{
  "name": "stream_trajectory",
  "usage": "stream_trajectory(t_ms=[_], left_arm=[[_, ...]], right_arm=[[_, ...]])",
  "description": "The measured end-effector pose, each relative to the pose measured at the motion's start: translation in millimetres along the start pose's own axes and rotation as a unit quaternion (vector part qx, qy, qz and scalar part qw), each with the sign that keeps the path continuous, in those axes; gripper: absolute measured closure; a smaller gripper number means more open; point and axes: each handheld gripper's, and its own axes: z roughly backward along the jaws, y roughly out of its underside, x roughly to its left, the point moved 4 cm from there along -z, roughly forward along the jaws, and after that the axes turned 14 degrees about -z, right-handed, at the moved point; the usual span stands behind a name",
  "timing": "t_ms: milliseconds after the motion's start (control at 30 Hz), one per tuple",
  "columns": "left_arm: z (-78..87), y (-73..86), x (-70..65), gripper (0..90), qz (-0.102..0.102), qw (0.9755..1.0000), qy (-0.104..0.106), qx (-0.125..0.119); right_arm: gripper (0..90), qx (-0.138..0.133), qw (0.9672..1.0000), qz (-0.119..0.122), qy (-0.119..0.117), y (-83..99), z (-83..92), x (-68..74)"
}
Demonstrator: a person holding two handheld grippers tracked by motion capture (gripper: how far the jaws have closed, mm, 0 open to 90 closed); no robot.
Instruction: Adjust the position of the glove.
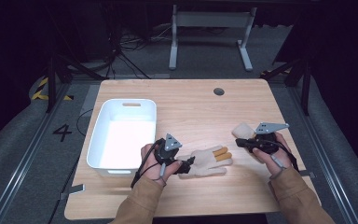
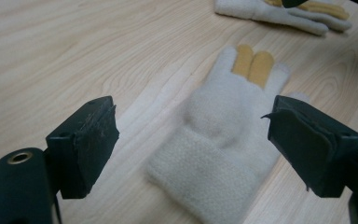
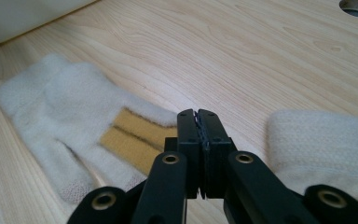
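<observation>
High view: white bin [image 1: 103, 122] beside glove [image 1: 208, 161]

Bare table [image 1: 191, 109] beyond gloves; white bin [image 1: 121, 133] blocks left side.

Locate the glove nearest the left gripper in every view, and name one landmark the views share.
High view: the cream glove lies at lower centre, right of the left gripper.
Left gripper view: centre, cuff nearest the camera, between the open fingers.
Right gripper view: left half, fingertips toward the camera.
Shared landmark: its two mustard-yellow fingers.
</observation>
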Motion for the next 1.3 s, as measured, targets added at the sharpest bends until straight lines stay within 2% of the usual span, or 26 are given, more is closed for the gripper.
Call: stream_trajectory(t_ms=[33,100,167,200,400,567,600,667,767,867,900,933,1000,1067,1200,1300], left_arm=[[-0.2,-1.3,0.6,15.9,-0.002,1.0,0.001,0.003],[-0.6,-2.9,0.7,17.2,0.009,0.9999,0.006,0.008],[0.1,-2.8,0.0,19.4,0.008,0.9999,0.013,0.007],[2.6,-1.5,-0.4,20.8,0.002,0.9996,0.025,0.012],[11.3,-1.5,2.0,24.7,-0.014,0.9991,0.034,0.023],[14.2,-1.5,0.8,28.3,-0.005,0.9987,0.042,0.028],[14.8,-1.2,-0.8,29.7,0.006,0.9974,0.058,0.042],[14.8,-1.5,-1.2,31.5,0.005,0.9967,0.066,0.047],[14.2,-1.4,-1.9,33.5,0.005,0.9967,0.071,0.04],[16.1,0.0,-1.6,36.1,0.012,0.9955,0.072,0.06],[16.1,0.0,-1.6,36.4,0.012,0.9955,0.072,0.06],[16.4,0.5,-1.7,36.3,0.009,0.9955,0.069,0.065],[16.2,0.8,-2.1,36.3,0.006,0.9952,0.071,0.067],[15.0,1.8,-2.9,34.3,-0.003,0.995,0.07,0.071],[14.5,3.1,-2.6,33.3,-0.008,0.9952,0.067,0.072],[14.4,3.3,-2.0,32.9,-0.006,0.9954,0.065,0.07]], right_arm=[[89.6,0.0,1.0,-0.001,-0.001,0.4,0.9,-0.4],[89.6,0.0,1.0,-0.003,-0.001,1.0,1.8,-1.4],[89.6,0.001,1.0,-0.007,-0.001,0.7,1.3,-2.1],[89.6,0.002,1.0,-0.008,-0.004,0.4,0.2,-1.6],[89.6,0.014,0.9998,-0.006,-0.014,-9.1,-13.1,3.0],[89.6,0.021,0.9996,-0.003,-0.018,-16.7,-25.2,5.6],[89.6,0.024,0.9995,-0.003,-0.022,-18.9,-31.2,7.3],[89.5,0.028,0.9994,0.002,-0.022,-19.9,-36.9,10.1],[89.6,0.041,0.9989,0.007,-0.024,-18.3,-46.4,14.3],[89.7,0.051,0.9982,0.013,-0.027,-16.3,-55.3,18.2],[89.7,0.051,0.9982,0.013,-0.027,-16.3,-55.3,18.2],[89.8,0.052,0.9976,0.009,-0.044,-15.5,-60.3,21.5],[89.8,0.055,0.9974,0.009,-0.045,-14.6,-62.5,22.5],[89.8,0.065,0.997,0.023,-0.034,-11.5,-68.2,22.8],[89.7,0.073,0.9967,0.028,-0.019,-9.7,-71.2,20.0],[89.7,0.073,0.9968,0.026,-0.022,-8.5,-73.4,18.0]])
